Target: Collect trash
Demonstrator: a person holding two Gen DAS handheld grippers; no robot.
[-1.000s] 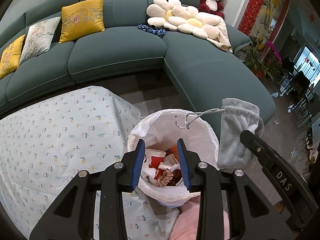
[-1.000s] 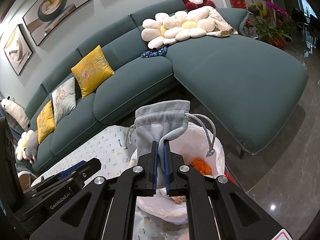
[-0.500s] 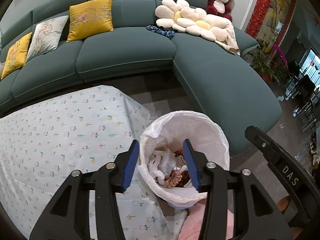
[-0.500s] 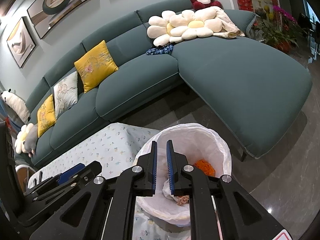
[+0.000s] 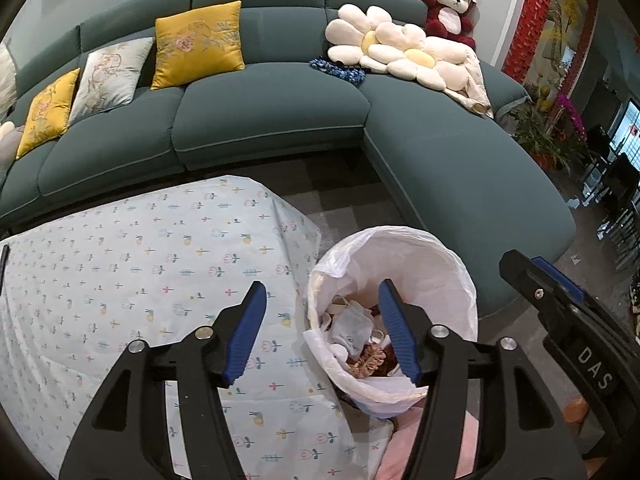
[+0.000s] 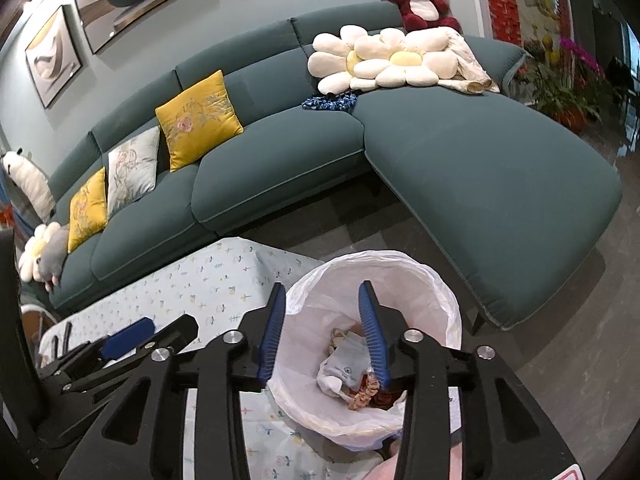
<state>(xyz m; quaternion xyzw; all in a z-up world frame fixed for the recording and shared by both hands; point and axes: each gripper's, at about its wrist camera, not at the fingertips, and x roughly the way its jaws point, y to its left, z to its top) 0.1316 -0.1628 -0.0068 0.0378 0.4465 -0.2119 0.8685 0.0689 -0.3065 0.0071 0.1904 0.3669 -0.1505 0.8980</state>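
Observation:
A bin lined with a white bag (image 5: 432, 264) (image 6: 424, 284) stands beside the table and holds mixed trash. A grey drawstring pouch (image 5: 352, 328) (image 6: 346, 368) lies on top of the trash inside it. My left gripper (image 5: 320, 332) is open and empty, above the table's corner and the bin's left rim. My right gripper (image 6: 324, 328) is open and empty above the bin. Each gripper's body shows at the edge of the other's view.
A table with a flower-print cloth (image 5: 140, 272) (image 6: 200, 280) lies to the left of the bin. A large green corner sofa (image 5: 280, 112) (image 6: 480, 160) with cushions and plush toys runs behind. Dark tiled floor (image 6: 560, 340) lies to the right.
My right gripper held the grey pouch above the bin, then opened; the pouch dropped into the bin. My left gripper opened wider and shifted left over the table's edge.

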